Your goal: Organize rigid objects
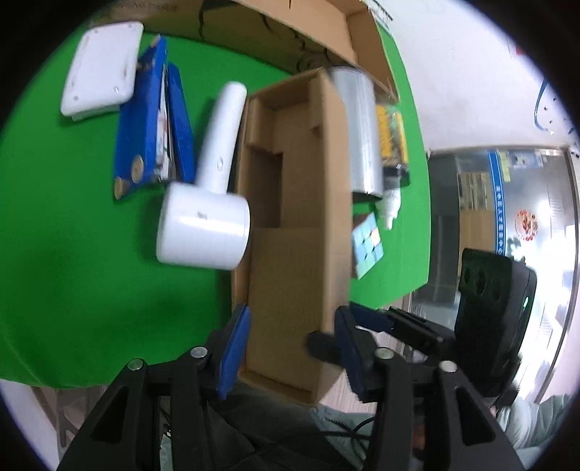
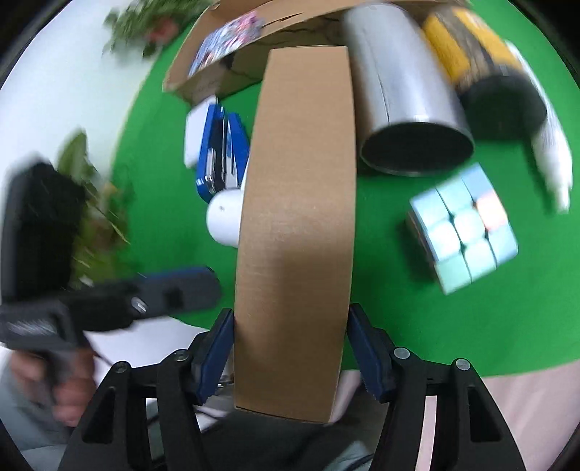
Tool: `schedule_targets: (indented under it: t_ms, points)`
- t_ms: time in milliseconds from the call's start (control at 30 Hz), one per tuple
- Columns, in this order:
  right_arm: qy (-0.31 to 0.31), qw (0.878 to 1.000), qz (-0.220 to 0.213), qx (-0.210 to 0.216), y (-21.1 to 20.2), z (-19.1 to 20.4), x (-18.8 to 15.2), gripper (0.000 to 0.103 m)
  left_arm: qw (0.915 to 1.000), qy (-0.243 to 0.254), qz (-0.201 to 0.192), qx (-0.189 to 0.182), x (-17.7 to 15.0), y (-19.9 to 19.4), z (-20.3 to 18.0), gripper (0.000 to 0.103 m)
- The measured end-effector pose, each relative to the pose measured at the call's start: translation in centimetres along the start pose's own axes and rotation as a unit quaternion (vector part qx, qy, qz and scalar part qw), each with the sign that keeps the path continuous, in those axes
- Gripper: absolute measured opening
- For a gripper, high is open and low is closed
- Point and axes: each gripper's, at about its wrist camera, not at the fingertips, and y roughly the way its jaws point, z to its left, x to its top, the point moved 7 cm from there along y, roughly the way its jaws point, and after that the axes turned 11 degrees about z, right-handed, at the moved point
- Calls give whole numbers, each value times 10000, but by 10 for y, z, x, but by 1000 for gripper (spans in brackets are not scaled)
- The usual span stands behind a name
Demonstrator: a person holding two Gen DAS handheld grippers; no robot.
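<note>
1. In the left wrist view the cardboard box (image 1: 290, 253) runs from the centre down to 6 o'clock; its open top shows a folded cardboard insert with stepped recesses. Its near end sticks out past the edge of the green table cover (image 1: 72, 253).
2. The left tongs (image 1: 293, 313) straddle that near end; one blue pad lies against the box's left wall and the other against its right wall, so they are clamped across its width.
3. In the right wrist view a plain outer face of the box fills the middle from 12 to 6 o'clock. The right tongs (image 2: 291, 313) have a pad along each long edge of that face and look clamped on it, though blur softens the contact.
4. The white hair dryer (image 1: 203, 217) lies on the cover just beside the box at 9 o'clock, its handle pointing toward 12.
5. Blue booklets (image 1: 152, 123) lie at 10 o'clock; a flat white device (image 1: 101, 65) rests against their far end.
6. On the box's other side, at 1 to 2 o'clock, a silver cylinder (image 1: 359, 134) lies alongside the box wall; beyond it is a yellow and black packet (image 1: 391, 137).
7. A small white bottle (image 1: 389, 206) and a pastel puzzle cube (image 1: 366, 246) sit at 3 o'clock near the box.
8. A larger carton (image 1: 290, 29) stands at 12 o'clock.
</note>
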Motion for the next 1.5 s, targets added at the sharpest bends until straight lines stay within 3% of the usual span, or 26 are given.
schedule_targets:
  t_ms: [133, 233, 367, 400, 467, 533, 733, 833, 933, 1100, 1300, 1333, 1367, 1400, 1500]
  points:
    - [447, 9953, 76, 853, -1, -19, -1, 59, 9998, -176, 97, 73, 0, 6, 14, 50]
    - [447, 9944, 7, 962, -1, -21, 4, 59, 9987, -116, 313, 380, -2, 16, 23, 50]
    - [559, 9916, -73, 1161, -4, -28, 4, 60, 9984, -130, 486, 264, -2, 34, 25, 47]
    - [596, 9920, -71, 1111, -5, -33, 6, 60, 9984, -188, 501, 197, -1, 37, 26, 46]
    - [611, 9927, -73, 1039, -1, -35, 5, 60, 9981, -124, 598, 78, 0, 39, 24, 19]
    - [581, 9942, -117, 902, -6, -37, 2, 60, 9968, 134, 673, 412, 0, 38, 21, 7]
    - [265, 9985, -394, -284, -30, -38, 0, 63, 9944, 495, 723, 589, -1, 30, -3, 3]
    - [65, 9950, -504, -861, -39, -34, 2, 63, 9925, 368, 723, 918, 8, 36, 1, 4]
    - [-129, 9940, -581, -919, -45, -24, 1, 63, 9940, 219, 742, 773, 14, 36, 4, 13]
    - [-395, 9943, -644, -747, -54, -10, -12, 69, 9958, 675, 473, 392, 19, 22, -22, 14]
    - [-361, 9910, -630, -1126, -53, -32, -21, 74, 9937, 1036, 403, 165, 34, 23, -53, 12]
    - [-357, 9899, -621, -1227, -49, -35, -24, 73, 9934, 1062, 428, 113, 35, 26, -58, 12]
    - [-363, 9884, -602, -1346, -46, -37, -24, 63, 9929, 1101, 440, 70, 36, 27, -62, 13]
    - [-371, 9876, -576, -1416, -43, -40, -25, 41, 9928, 1115, 439, 71, 38, 32, -66, 13]
    - [-178, 9910, -618, -1174, -40, -51, -25, 31, 9947, 941, 386, 151, 33, 25, -53, 13]
